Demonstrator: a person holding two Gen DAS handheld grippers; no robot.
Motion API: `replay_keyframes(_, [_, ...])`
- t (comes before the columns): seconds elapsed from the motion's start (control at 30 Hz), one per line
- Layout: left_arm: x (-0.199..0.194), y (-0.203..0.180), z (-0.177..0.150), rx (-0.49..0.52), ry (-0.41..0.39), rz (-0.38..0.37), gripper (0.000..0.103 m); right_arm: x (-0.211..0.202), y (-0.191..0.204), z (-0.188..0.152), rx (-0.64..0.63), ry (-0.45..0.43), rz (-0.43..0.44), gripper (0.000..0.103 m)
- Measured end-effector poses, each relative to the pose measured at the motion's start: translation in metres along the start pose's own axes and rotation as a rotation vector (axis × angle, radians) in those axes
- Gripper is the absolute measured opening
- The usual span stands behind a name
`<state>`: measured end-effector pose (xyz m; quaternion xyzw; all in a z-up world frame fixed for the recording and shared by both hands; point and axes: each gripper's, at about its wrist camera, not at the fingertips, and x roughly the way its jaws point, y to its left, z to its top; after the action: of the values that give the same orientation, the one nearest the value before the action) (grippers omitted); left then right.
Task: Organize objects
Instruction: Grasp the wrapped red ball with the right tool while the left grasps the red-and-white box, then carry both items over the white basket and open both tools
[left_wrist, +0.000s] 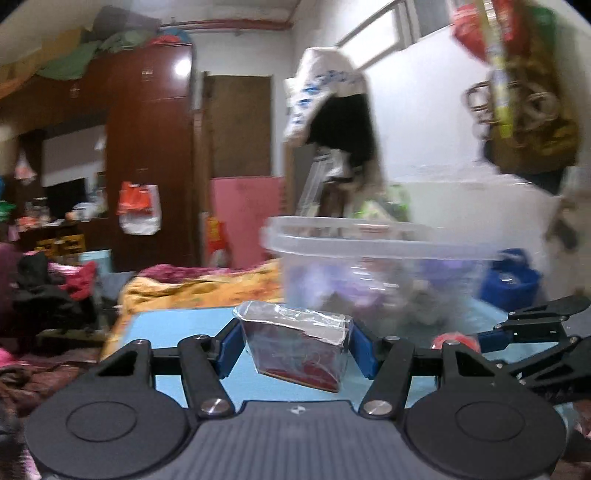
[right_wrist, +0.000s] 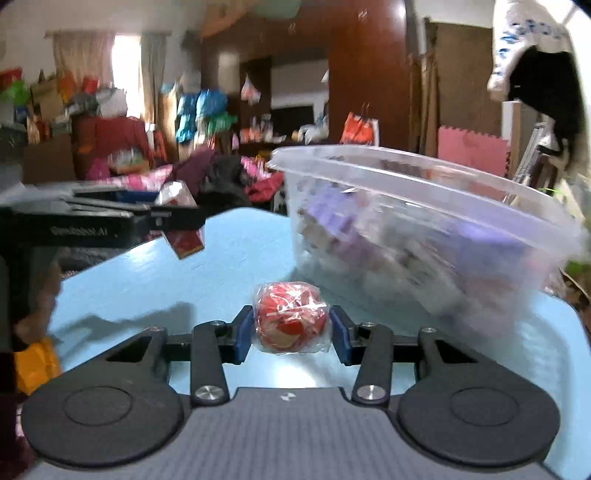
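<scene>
Plastic tub (right_wrist: 424, 229) waited on blue counter (right_wrist: 155, 280) | left gripper (left_wrist: 293, 350) clamped dark-red packet (left_wrist: 299, 354) | right gripper (right_wrist: 291, 334) pinched wrapped red ball (right_wrist: 291, 319), likely bound for tub.

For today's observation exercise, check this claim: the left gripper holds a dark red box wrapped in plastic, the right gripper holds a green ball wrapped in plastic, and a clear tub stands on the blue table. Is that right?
Not quite. The ball in the right gripper is red and white, not green, as the right wrist view shows. The rest stands: the left gripper holds the dark red box, and the clear tub stands on the blue table.
</scene>
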<state>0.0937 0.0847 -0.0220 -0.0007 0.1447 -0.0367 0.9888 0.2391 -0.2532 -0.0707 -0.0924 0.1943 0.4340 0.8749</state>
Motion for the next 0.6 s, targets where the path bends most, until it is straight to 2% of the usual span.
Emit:
replay_keyframes(0.17, [0.012, -0.044, -0.006, -0.001, 0.021, -0.067, 0.064, -0.041, -0.016, -0.019, 0.004, -0.053, -0.046, 0.047])
replay_keyframes(0.37, [0.016, -0.057, 0.0, -0.058, 0.005, -0.082, 0.064, -0.055, -0.038, 0.005, 0.036, -0.136, -0.071, 0.047])
replay_keyframes(0.47, [0.013, -0.056, 0.014, -0.062, -0.018, -0.066, 0.064, -0.059, -0.044, 0.019, 0.033, -0.171, -0.084, 0.047])
replay_keyframes(0.6, [0.015, -0.052, 0.058, -0.072, -0.052, -0.067, 0.064, -0.053, -0.05, 0.056, 0.006, -0.2, -0.11, 0.047])
